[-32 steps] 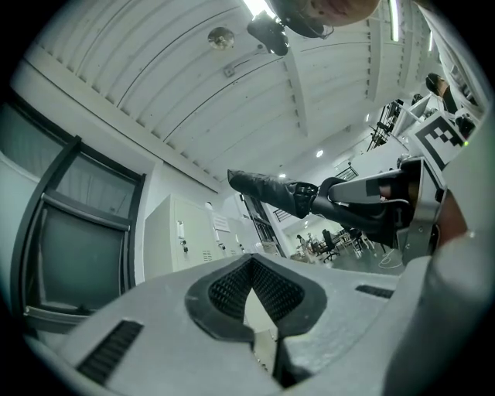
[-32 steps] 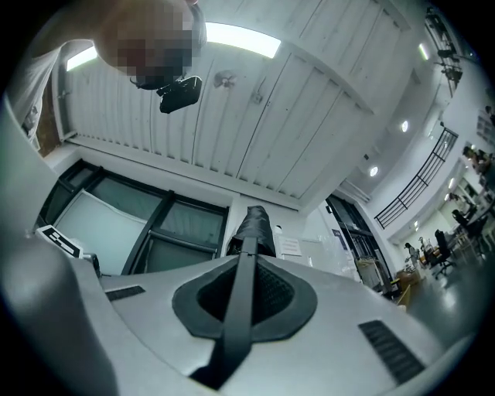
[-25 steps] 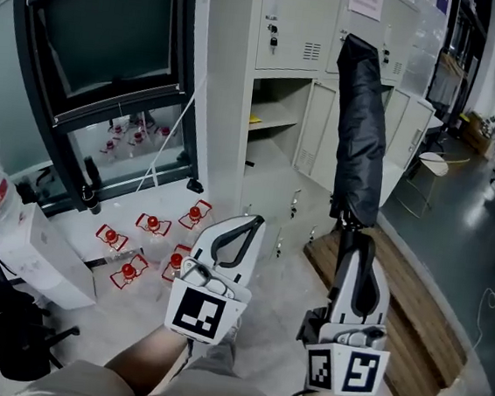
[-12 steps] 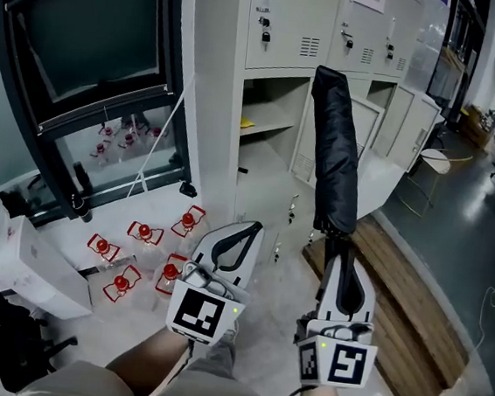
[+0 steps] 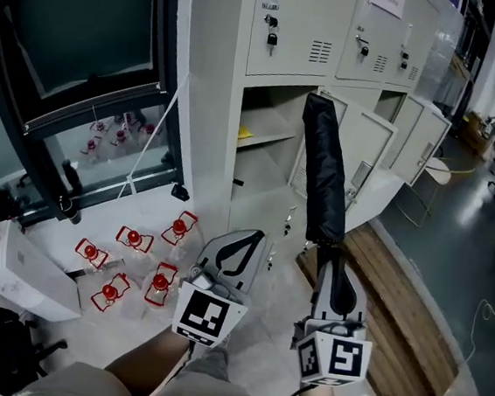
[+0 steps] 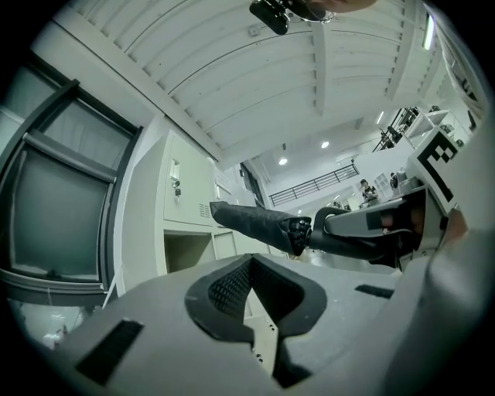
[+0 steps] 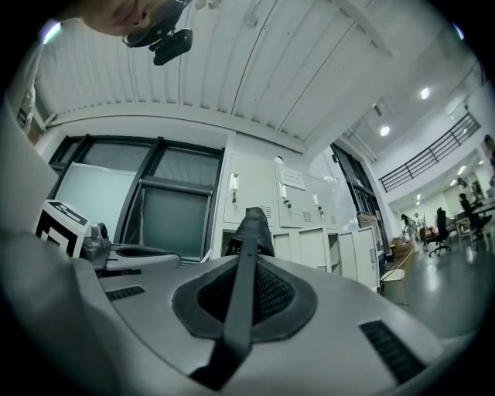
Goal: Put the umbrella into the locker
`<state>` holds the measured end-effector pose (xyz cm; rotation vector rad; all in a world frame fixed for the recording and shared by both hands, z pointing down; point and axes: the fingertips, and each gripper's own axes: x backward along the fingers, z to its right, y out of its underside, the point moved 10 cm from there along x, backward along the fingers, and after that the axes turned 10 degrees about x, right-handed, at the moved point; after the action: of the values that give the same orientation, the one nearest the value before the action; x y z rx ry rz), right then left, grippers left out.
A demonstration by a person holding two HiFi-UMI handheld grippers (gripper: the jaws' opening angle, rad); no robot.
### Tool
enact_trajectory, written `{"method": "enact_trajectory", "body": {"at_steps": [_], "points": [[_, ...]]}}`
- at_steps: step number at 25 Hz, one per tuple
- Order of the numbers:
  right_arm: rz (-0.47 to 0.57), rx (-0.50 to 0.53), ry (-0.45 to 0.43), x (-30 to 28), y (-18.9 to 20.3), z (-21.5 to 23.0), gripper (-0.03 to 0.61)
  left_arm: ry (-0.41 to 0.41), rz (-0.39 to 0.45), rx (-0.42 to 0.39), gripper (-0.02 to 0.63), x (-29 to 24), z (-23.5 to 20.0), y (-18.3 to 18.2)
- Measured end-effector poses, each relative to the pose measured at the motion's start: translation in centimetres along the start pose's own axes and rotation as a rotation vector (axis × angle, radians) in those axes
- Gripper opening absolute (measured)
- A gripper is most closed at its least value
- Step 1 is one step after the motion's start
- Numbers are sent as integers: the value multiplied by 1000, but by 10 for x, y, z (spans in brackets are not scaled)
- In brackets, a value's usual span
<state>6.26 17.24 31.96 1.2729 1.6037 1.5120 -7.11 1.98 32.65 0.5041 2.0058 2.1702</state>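
Note:
A folded black umbrella (image 5: 325, 174) stands nearly upright, leaning slightly left, its top in front of the open locker compartment (image 5: 264, 164). My right gripper (image 5: 330, 256) is shut on the umbrella's lower end; in the right gripper view the umbrella (image 7: 254, 224) runs straight out from between the jaws of that gripper (image 7: 246, 267). My left gripper (image 5: 255, 237) hangs beside it to the left, shut and holding nothing. The left gripper view shows its closed jaws (image 6: 249, 259) with the umbrella (image 6: 255, 223) crossing behind them.
The grey locker bank (image 5: 214, 101) has padlocked upper doors (image 5: 269, 39) and open lower doors (image 5: 362, 156). A yellow item (image 5: 245, 134) lies on the compartment shelf. Red-capped bottles (image 5: 133, 240) and a white box (image 5: 20, 270) sit on the floor left. A wooden platform (image 5: 397, 327) lies right.
Both grippers and the umbrella have come closer to the lockers and sunk a little. The umbrella's top now stands before the open compartment. The grip is unchanged.

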Motion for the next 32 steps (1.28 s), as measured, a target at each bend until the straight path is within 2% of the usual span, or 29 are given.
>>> {"method": "enact_trajectory", "body": {"at_steps": [5,10,16,24,28,32], "points": [[-82,-9,-41,-53,20,4,14,2,-30,17,8,-39,-32,13],[-118,0,-69,-114,31,6,14,18,-37,67,8,-83,-69,20],[-155,9,-103,-191,48,11,14,29,-55,65,8,-137,-112,33],[-154,15,-131,-276,59,15,15,20,-49,69,8,-189,-154,38],[-143,20,-166,-309,65,20,15,-7,-24,99,8,-206,-164,41],[-133,3,-230,-340,76,28,15,-59,-40,96,8,-226,-168,48]]}}
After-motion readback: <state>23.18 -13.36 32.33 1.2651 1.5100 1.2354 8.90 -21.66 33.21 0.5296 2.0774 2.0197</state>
